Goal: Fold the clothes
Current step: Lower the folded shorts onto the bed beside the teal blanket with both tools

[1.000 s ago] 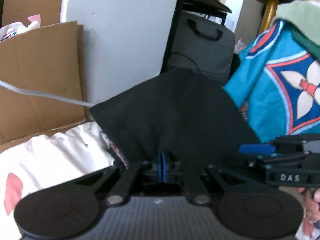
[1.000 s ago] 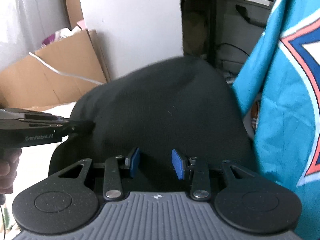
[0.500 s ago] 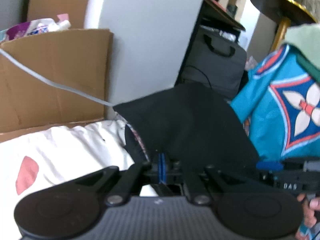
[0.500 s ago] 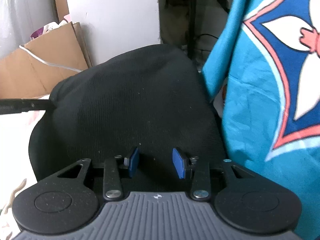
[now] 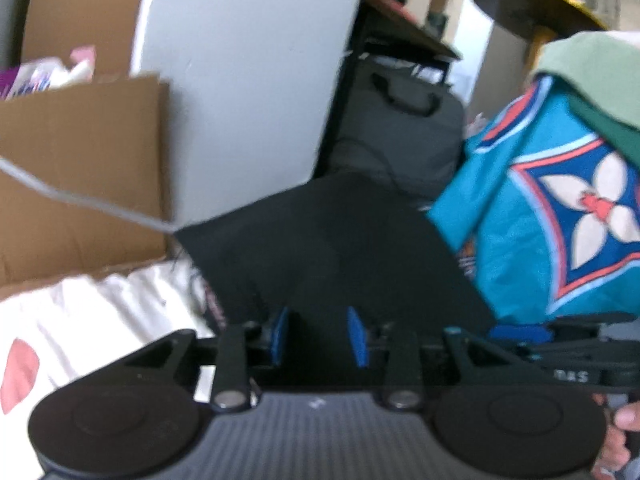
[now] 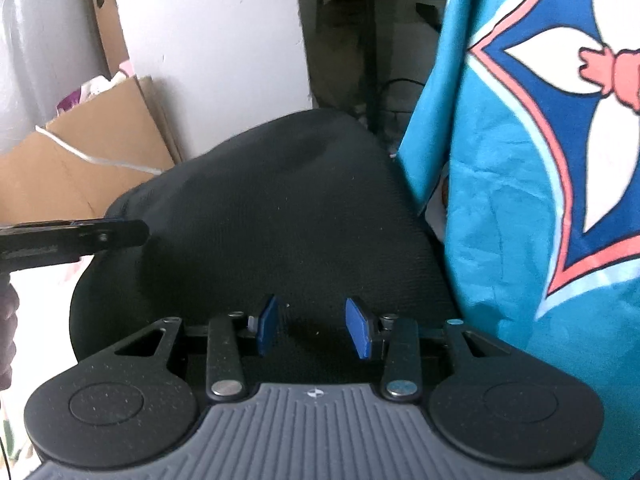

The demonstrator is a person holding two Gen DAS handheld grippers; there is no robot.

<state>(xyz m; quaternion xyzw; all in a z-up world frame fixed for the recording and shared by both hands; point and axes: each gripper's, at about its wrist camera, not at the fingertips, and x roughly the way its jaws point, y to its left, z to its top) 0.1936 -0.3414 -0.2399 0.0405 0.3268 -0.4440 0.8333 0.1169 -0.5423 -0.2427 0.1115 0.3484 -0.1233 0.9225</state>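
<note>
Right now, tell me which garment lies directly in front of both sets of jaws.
The black garment, plain and dark, spread right ahead of both jaws. The teal printed one hangs off to the right, and the green one sits on top of it.

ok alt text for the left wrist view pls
The left gripper, blue-padded jaws opening with nothing pinched between them, points over a folded black knit garment on a white bedsheet. A turquoise patterned shirt hangs at right, a brown cardboard box stands at left.
</note>
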